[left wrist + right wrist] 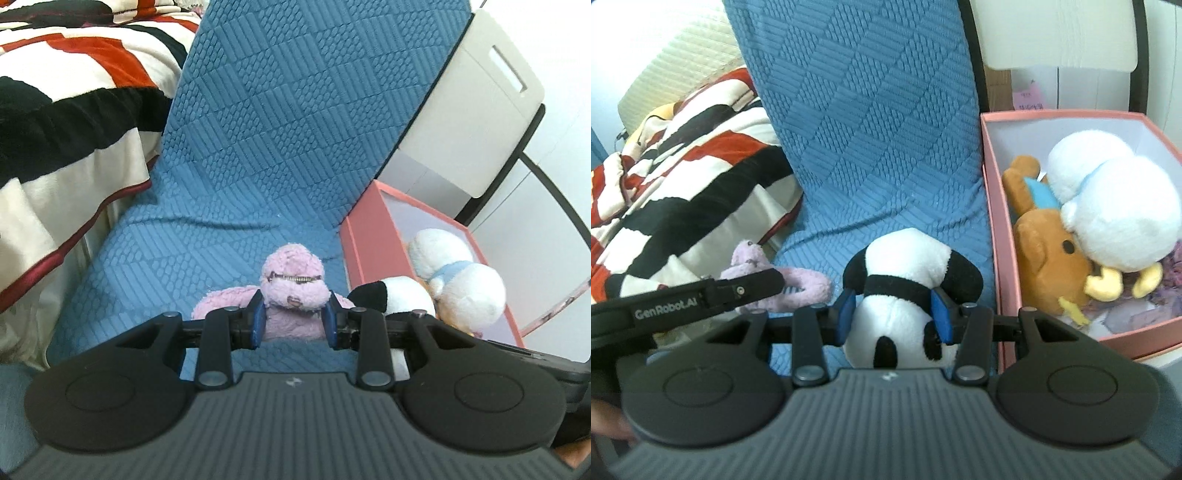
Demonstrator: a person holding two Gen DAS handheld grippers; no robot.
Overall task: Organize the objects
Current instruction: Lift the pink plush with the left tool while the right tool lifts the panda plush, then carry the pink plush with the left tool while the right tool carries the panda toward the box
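My left gripper (294, 314) is shut on a pink plush toy (293, 286), with its blue pads pressed on both sides, just above the blue chair cover. My right gripper (892, 314) is shut on a black-and-white panda plush (905, 291). The panda also shows in the left wrist view (399, 299), to the right of the pink toy. The pink toy shows in the right wrist view (783, 278), behind the left gripper's arm. A pink box (991, 206) stands to the right, holding a white plush (1115, 206) and a brown plush (1045, 258).
The blue textured cover (280, 140) drapes the chair seat and back. A red, black and cream blanket (70, 110) lies to the left. A white cabinet panel (476, 110) and dark chair frame stand behind the box (364, 240).
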